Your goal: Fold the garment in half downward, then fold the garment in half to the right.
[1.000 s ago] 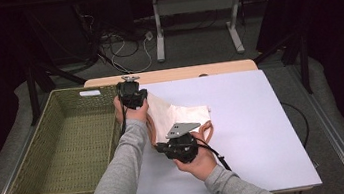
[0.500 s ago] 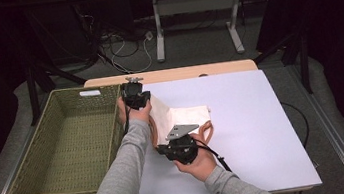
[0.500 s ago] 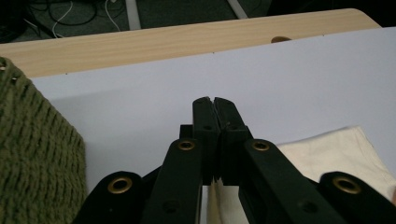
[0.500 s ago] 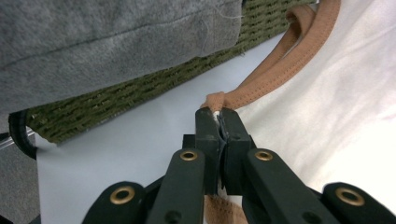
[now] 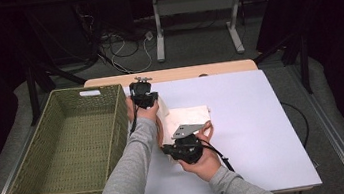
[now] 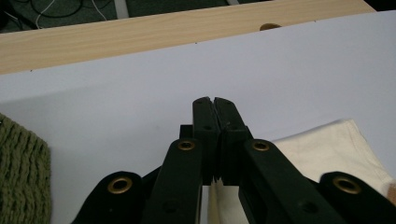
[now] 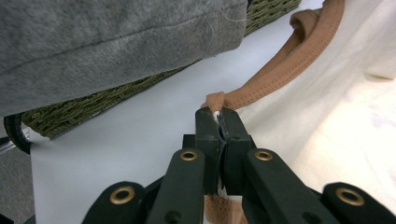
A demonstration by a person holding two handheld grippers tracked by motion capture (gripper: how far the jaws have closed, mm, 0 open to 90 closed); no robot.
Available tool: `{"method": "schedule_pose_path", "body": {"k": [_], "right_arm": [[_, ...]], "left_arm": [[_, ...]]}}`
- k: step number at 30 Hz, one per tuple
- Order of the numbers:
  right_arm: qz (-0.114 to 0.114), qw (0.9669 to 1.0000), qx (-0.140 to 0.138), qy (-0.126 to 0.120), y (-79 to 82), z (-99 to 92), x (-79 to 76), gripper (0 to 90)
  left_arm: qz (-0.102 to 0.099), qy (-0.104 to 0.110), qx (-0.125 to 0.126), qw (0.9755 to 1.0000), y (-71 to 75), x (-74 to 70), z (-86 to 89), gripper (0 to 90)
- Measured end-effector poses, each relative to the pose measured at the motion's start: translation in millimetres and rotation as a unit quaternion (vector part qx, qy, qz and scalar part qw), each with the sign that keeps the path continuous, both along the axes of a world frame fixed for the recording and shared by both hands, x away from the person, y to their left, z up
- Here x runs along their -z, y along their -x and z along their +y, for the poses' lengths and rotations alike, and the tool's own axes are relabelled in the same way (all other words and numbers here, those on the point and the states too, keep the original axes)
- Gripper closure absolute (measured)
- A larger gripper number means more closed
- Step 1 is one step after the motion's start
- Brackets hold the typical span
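On the white table [image 5: 265, 130], both claws are pinching the cream bag [image 5: 190, 116]: the left claw [image 6: 215, 105] is edging its corner down and right from where it was a second ago while the right claw [image 7: 217, 116] is gripping the brown strap [image 7: 280, 70], likely folding it for the basket [image 5: 65, 141].

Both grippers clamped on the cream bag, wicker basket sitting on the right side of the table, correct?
Not quite: the wicker basket sits on the left side of the table, as the high view shows. The rest holds: the left gripper and the right gripper are both clamped on the cream bag.
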State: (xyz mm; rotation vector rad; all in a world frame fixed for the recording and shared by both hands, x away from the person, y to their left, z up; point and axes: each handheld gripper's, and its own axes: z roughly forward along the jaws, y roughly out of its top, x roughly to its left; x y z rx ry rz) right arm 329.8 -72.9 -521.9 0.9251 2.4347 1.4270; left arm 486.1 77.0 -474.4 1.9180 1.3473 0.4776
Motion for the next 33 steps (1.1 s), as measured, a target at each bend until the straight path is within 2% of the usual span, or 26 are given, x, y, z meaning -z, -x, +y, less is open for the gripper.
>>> {"method": "schedule_pose_path", "body": {"k": [6,10,21,33], "right_arm": [[-0.004,0.9999,0.007,-0.008,2.3,-13.1,-2.5,87.9],[-0.007,0.9998,0.013,-0.012,4.1,-23.7,-3.6,87.8],[0.000,0.9996,0.026,-0.009,6.7,-49.3,-0.1,87.9],[-0.001,0.9994,0.032,-0.017,10.1,-64.3,-1.8,87.8]], "left_arm": [[-0.003,0.013,0.008,0.9999,0.3,-5.3,-9.2,88.3],[-0.005,0.010,0.019,0.9998,0.1,-8.8,-19.3,88.3],[-0.003,0.010,0.041,0.9991,-3.0,-4.3,-44.6,88.3],[-0.006,0.013,0.056,0.9983,-3.7,-4.1,-60.5,88.4]]}}
